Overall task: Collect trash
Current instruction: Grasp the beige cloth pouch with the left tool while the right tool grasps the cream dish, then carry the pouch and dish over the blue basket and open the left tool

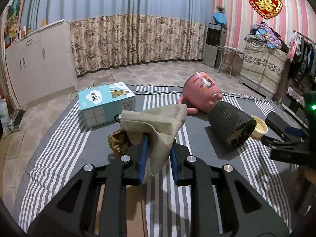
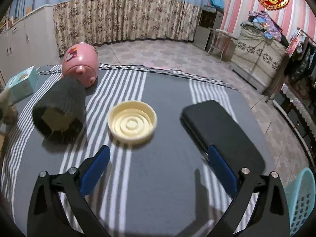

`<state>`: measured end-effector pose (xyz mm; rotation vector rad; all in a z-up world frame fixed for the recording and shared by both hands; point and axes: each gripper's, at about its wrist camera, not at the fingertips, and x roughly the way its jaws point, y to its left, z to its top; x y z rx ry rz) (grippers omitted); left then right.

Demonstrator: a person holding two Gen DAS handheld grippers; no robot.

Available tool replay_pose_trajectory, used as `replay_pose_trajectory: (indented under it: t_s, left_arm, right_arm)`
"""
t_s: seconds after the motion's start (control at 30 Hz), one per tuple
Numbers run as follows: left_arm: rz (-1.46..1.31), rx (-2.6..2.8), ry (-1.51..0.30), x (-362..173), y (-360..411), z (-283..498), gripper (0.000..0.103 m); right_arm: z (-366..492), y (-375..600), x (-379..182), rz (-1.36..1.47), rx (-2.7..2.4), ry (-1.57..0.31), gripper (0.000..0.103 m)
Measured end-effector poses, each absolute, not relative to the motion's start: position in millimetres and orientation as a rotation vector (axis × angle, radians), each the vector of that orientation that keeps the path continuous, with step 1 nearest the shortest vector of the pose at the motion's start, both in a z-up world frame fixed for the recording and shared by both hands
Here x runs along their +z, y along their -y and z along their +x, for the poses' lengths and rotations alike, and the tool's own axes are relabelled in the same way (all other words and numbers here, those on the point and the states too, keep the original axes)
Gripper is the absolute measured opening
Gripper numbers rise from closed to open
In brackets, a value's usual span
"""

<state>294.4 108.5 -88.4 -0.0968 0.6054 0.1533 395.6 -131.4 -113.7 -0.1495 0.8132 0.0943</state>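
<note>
While the left claw [image 1: 157,158] pinches the folded tan cloth bag [image 1: 158,122] between its blue pads, with the bag's mouth lifted toward twelve o'clock, we judge the step in hand to be filling that bag with trash; the crumpled brown paper wad [image 1: 118,142] lies on the striped counter [image 1: 59,148] just beside the bag at its nine o'clock, touching or nearly touching the cloth, and looks the likeliest piece to collect.

Our right claw [image 2: 158,167] hangs spread wide and holds nothing; ahead of it at twelve o'clock sits the cream lid [image 2: 132,124], at two o'clock the black case [image 2: 221,134] just beside its right pad, and at ten o'clock the dark ribbed cup [image 2: 59,106] on its side, with the pink mug [image 2: 81,67] tipped over beyond it.

To do this well, we would keep the left grip firm but near the bag's edge, so the mouth gapes rather than folds flat; we would bring the right claw across to the wad, close gently since crumpled paper crushes and slips, and drop it well inside the opening; the teal box [image 1: 106,104] at eleven o'clock stands apart and should not be nudged; whether the lid counts as trash we cannot tell.

A light blue basket [image 2: 302,201] shows at four o'clock in the right view.
</note>
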Motion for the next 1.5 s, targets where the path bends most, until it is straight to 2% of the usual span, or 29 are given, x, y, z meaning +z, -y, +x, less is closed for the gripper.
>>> replay_pose_trajectory:
  t_s: [0.17, 0.2, 0.23, 0.3, 0.33, 0.53, 0.67, 0.97, 1.27, 1.5]
  left_arm:
    - [-0.105, 0.164, -0.614, -91.2, -111.3, 294.8, 0.019]
    - [-0.104, 0.164, -0.616, -91.9, -111.4, 295.1, 0.019]
    - [-0.103, 0.164, -0.618, -92.1, -111.5, 295.8, 0.019]
    - [-0.098, 0.165, -0.622, -92.9, -110.8, 296.8, 0.019]
    - [-0.095, 0.165, -0.622, -92.9, -110.2, 296.9, 0.019]
    - [-0.082, 0.168, -0.62, -93.2, -107.6, 296.1, 0.019]
    - [-0.058, 0.167, -0.62, -93.5, -102.9, 296.3, 0.019]
    - [-0.053, 0.167, -0.588, -90.5, -100.1, 289.0, 0.019]
    - [-0.011, 0.184, -0.616, -87.0, -85.8, 288.7, 0.018]
    - [0.057, 0.102, -0.585, -63.7, -29.7, 272.1, 0.018]
  right_arm:
    - [415.7, 116.0, -119.0, -0.177, 0.107, -0.819, 0.095]
    - [418.6, 114.5, -120.6, -0.18, 0.114, -0.828, 0.088]
    - [421.3, 113.5, -122.3, -0.181, 0.126, -0.842, 0.076]
    - [421.8, 112.4, -122.9, -0.166, 0.162, -0.85, 0.063]
    - [420.4, 111.9, -122.1, -0.168, 0.168, -0.845, 0.061]
    - [397.3, 124.8, -109.0, -0.152, 0.171, -0.803, 0.061]
    - [355.6, 152.4, -80.4, -0.105, 0.151, -0.729, 0.061]
    - [253.1, 260.1, -39.2, -0.072, -0.032, -0.655, 0.061]
    - [192.7, 363.4, -44.5, -0.042, -0.226, -0.651, 0.061]
    - [186.2, 419.3, -41.8, 0.046, -0.304, -0.616, 0.061]
